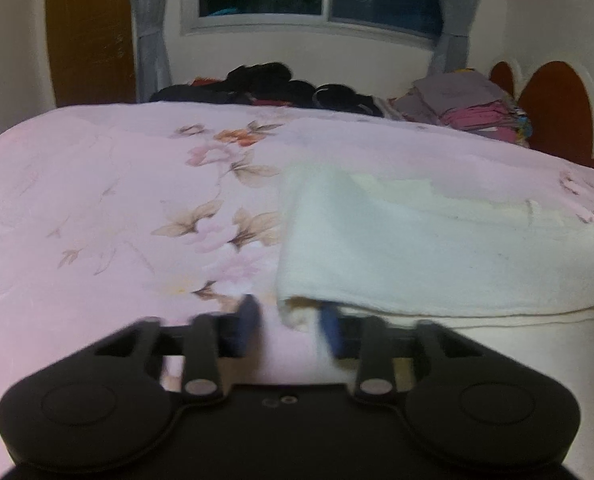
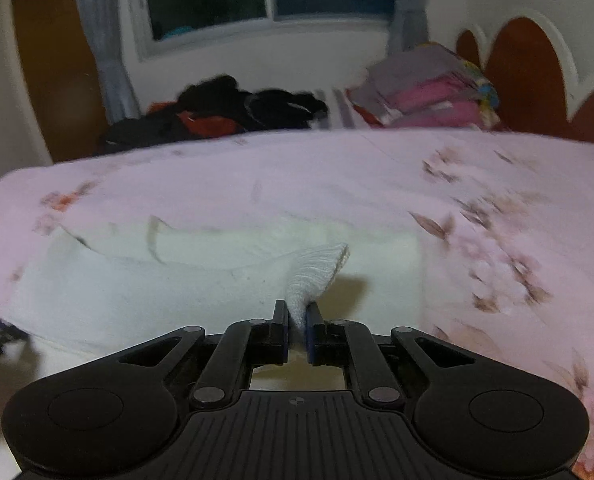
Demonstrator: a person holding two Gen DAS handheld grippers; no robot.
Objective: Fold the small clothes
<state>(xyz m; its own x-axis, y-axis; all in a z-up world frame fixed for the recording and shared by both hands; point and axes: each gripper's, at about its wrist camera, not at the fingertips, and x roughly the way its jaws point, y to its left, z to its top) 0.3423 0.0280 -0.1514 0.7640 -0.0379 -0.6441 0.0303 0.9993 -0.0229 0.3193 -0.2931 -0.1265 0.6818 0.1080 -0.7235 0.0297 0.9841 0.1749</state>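
Two grippers on white cloth; right gripper pinching its near corner, left gripper fingers spread around near-left corner, blurred; pink floral bedspread beneath.

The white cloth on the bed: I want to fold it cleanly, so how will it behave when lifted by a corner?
Probably floppy: the white cloth bunches into a narrow cone where the right gripper pinches it. Likely light, since that pinch alone raises the corner. Its ribbed knit should grip the pads rather than slip.

so the bed has a pink floral cover, white cloth spread near the front, dark clothes pile at 12 o'clock, folded stack around 1.
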